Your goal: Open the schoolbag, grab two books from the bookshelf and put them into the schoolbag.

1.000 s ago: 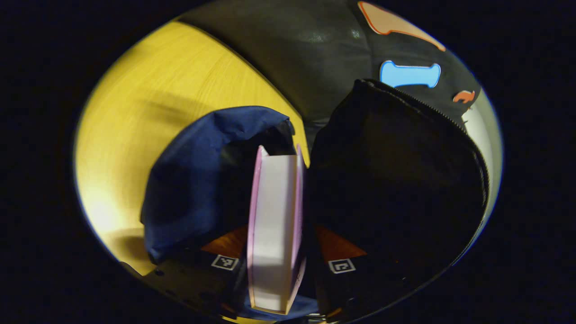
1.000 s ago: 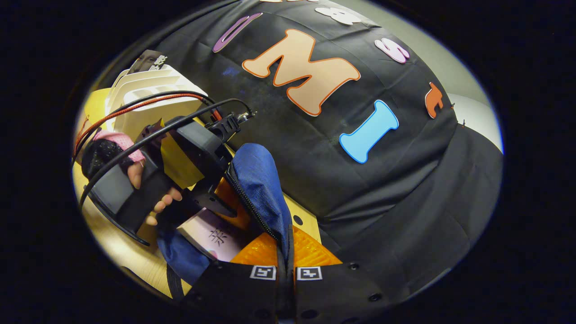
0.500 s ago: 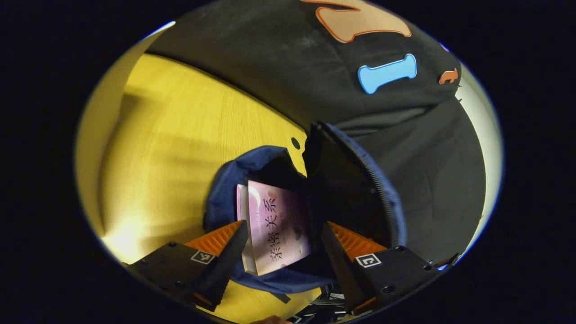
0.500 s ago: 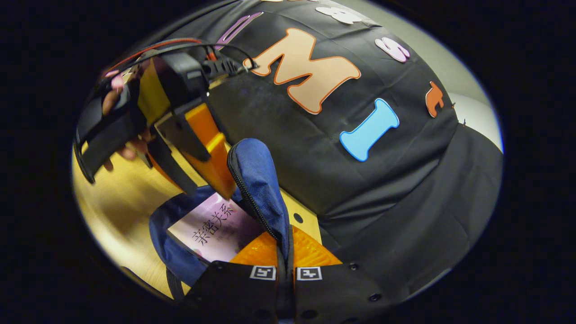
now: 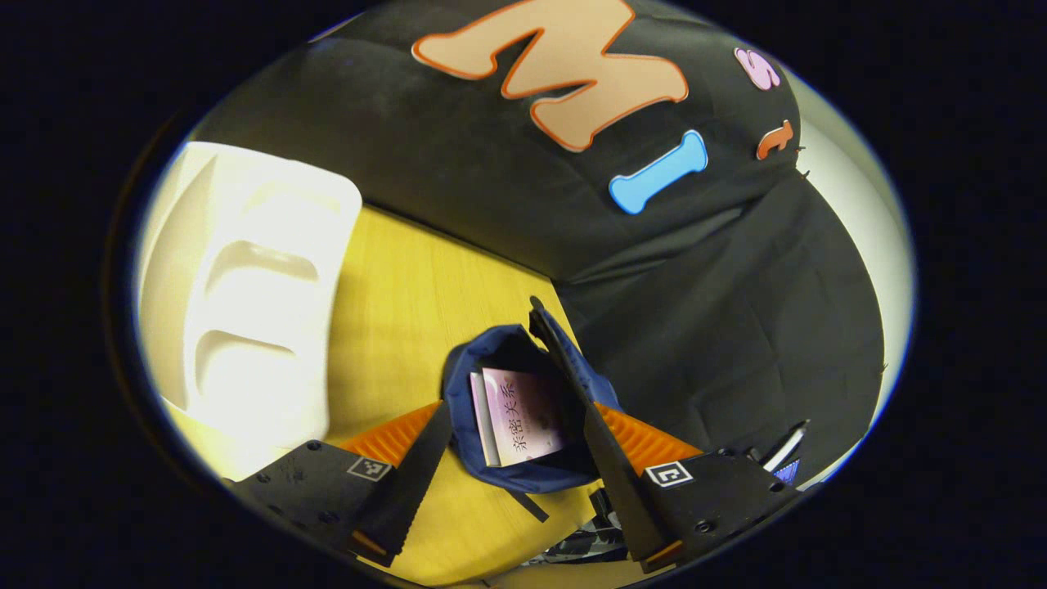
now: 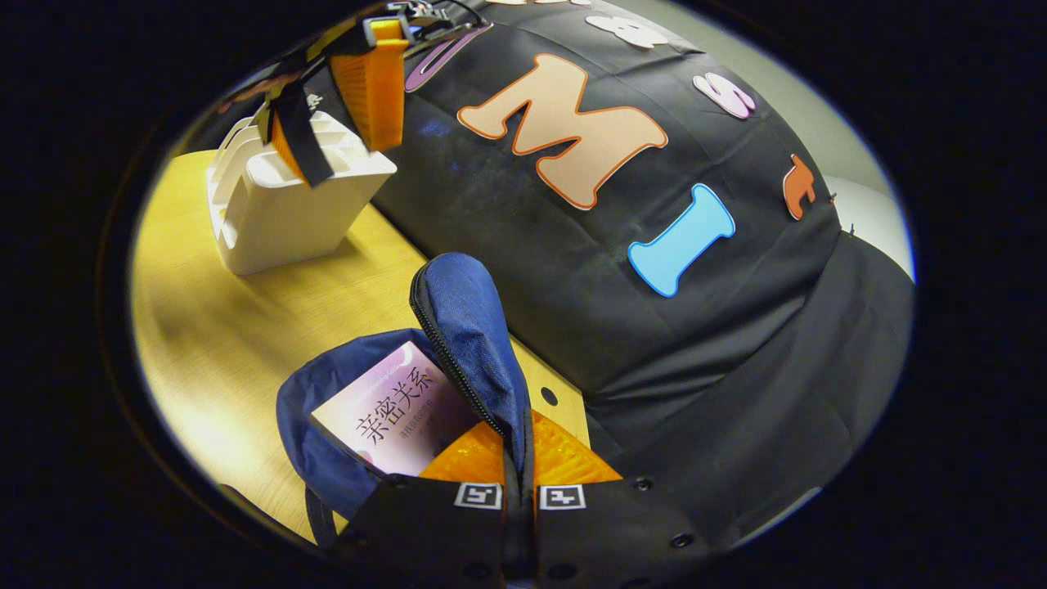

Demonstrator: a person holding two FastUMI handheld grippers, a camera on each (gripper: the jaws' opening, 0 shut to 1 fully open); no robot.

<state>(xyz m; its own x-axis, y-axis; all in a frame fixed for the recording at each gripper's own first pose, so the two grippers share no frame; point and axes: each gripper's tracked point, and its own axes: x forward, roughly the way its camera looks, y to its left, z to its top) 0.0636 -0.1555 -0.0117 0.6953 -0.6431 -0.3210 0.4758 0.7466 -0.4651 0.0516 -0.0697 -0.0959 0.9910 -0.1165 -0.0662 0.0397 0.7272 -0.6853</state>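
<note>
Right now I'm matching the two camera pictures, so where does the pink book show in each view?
Left gripper view: the pink book sits low at centre, inside the open blue schoolbag, between the left gripper's spread fingers.
Right gripper view: it lies lower left of centre, cover up, in the bag's mouth.
Shared landmark: the white bookshelf, on the yellow table.

Left gripper: two wedge-shaped fingers with ribbed inner faces, black matte bodies, one small square black-and-white marker per finger, small round screws along the housings. Right gripper: same build, textured pads, paired square markers side by side, screws dotted across black housing.
</note>
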